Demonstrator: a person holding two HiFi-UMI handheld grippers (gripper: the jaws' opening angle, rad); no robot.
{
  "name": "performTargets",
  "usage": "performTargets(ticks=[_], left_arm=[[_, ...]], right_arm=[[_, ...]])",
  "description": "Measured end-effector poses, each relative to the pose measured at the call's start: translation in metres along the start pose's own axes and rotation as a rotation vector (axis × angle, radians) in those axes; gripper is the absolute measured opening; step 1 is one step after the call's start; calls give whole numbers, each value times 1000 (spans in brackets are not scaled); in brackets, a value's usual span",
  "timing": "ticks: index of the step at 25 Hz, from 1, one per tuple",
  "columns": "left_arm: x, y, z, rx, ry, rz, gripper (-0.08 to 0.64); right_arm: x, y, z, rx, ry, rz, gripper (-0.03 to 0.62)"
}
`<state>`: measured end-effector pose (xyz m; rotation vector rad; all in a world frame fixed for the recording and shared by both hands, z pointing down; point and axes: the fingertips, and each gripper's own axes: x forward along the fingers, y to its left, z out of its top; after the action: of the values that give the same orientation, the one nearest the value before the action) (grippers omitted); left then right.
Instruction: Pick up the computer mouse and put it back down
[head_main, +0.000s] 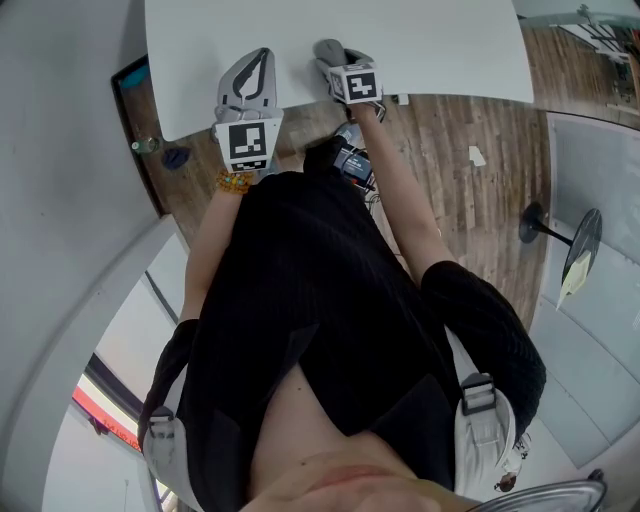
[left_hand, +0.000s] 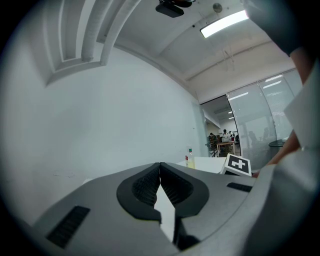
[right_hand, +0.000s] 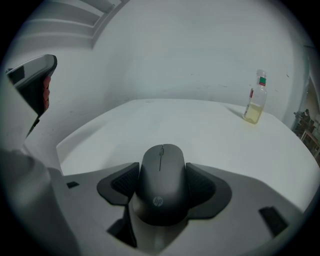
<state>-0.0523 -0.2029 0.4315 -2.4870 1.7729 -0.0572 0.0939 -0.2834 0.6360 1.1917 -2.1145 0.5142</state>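
Right gripper view: right gripper (right_hand: 162, 181) clamped on dark grey mouse (right_hand: 161, 170), pads against both sides. "hp" logo legible on mouse rear. Mouse at front edge of white table (right_hand: 200, 125); contact with top not determinable. Bottle (right_hand: 255, 100) upright near far right corner, label unreadable.
Left gripper view: left gripper (left_hand: 160, 172) clenched, jaws tip to tip, nothing between.
Head view: both grippers side by side at front edge; mouse not distinguishable there.

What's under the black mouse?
The white table spreads beneath the mouse, which the right gripper clamps. The mouse and jaws cover the spot right underneath, so whether it touches the table is hidden.
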Motion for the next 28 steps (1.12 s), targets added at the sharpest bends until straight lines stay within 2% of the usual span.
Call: performTargets(ticks=[9, 16, 28], left_arm=[[0, 2, -1, 1, -2, 3, 14], [4, -2, 0, 3, -6, -7, 14], [-2, 0, 6, 8, -21, -14, 14]], right_arm=[[2, 0, -1, 3, 2, 17, 284], [-3, -6, 5, 50, -27, 33, 284], [-43, 0, 47, 28, -176, 14, 284]])
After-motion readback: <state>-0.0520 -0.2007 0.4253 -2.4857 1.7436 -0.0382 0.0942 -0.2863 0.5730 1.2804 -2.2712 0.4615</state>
